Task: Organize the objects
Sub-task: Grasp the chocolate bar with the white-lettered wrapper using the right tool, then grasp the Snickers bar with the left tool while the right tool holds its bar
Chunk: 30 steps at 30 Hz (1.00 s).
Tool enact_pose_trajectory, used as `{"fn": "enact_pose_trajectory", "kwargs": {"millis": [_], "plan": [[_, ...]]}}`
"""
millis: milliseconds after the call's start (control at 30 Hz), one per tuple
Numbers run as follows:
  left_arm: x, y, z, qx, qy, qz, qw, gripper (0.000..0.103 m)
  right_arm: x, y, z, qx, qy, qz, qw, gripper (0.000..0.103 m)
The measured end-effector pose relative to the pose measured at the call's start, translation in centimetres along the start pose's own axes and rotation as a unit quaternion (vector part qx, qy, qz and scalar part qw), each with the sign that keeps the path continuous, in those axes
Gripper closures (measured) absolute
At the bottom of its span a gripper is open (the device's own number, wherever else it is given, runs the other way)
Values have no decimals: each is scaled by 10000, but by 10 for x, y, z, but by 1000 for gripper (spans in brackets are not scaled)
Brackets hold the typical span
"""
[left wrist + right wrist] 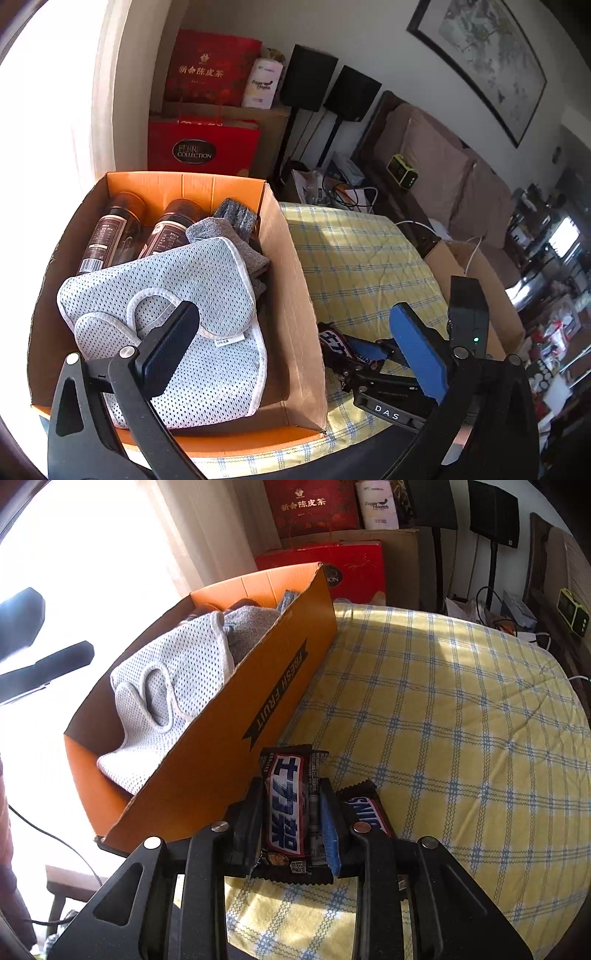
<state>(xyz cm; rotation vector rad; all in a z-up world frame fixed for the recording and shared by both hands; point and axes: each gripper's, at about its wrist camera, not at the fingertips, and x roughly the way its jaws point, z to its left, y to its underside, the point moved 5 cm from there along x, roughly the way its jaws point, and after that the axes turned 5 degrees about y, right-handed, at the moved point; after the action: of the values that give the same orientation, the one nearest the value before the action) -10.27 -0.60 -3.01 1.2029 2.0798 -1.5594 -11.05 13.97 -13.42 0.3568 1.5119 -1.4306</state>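
At the far left, bright window light is washing out the view beside a pale curtain (110, 92). Next to it an orange cardboard box (295, 295) is sitting on the worktop, which is wearing a yellow and blue checked cloth (443, 720). Inside the box, two dark bottles (122, 229) are lying toward the far wall, a grey knitted cloth (236, 229) is bunching beside them, and a pale mesh pad (207, 273) with white edging is lying on top, filling most of the near half. The left tool (295, 339) is hanging with its fingers wide apart and nothing between them: its black finger is hovering over the mesh pad, its blue-padded finger is standing outside the box over the cloth.

Just right of the box's side wall, which is showing the words FRESH FRUIT, the right tool (291, 812) is clamping a dark-wrapped chocolate bar (286, 805), its two pads pressing on the wrapper's long sides. The bar is lying close against the box wall, though whether it is resting on the cloth or lifted just clear is hard to tell. A second bar (365, 808) is lying on the cloth just right of the tool, partly hidden by its finger.

Behind the box, red gift bags (203, 144) are standing; further right are two black speakers (332, 85) and a framed picture (480, 59).
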Motion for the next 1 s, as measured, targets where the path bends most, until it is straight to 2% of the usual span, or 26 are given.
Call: {"fn": "enact_pose_trajectory", "kwargs": {"millis": [100, 267, 467, 567, 633, 700, 767, 900, 1000], "plan": [[3, -1, -11, 59, 37, 9, 10000, 0, -25, -8, -16, 183, 41, -218, 9996, 75], [18, 4, -35, 177, 75, 151, 9997, 0, -59, -16, -55, 467, 477, -510, 9965, 75], [39, 21, -75, 551, 168, 356, 9977, 1, -96, -14, -97, 910, 717, -780, 9902, 75], [52, 31, -96, 725, 272, 490, 9958, 4, -111, -9, -113, 1045, 812, -887, 9872, 75], [63, 38, -107, 807, 298, 634, 9943, 12, -121, -6, -121, 1141, 856, -953, 9852, 75], [73, 47, -117, 921, 357, 723, 9925, 17, -127, -3, -127, 1221, 906, -1001, 9833, 75], [86, 56, -122, 994, 323, 893, 9905, 17, -134, 1, -134, 1297, 960, -1039, 9814, 75], [112, 73, -118, 750, 169, 1206, 9897, 17, -140, 9, -142, 1376, 995, -1049, 9799, 75], [124, 80, -110, 527, -18, 1252, 9907, 17, -140, 13, -145, 1425, 984, -1034, 9794, 75]]}}
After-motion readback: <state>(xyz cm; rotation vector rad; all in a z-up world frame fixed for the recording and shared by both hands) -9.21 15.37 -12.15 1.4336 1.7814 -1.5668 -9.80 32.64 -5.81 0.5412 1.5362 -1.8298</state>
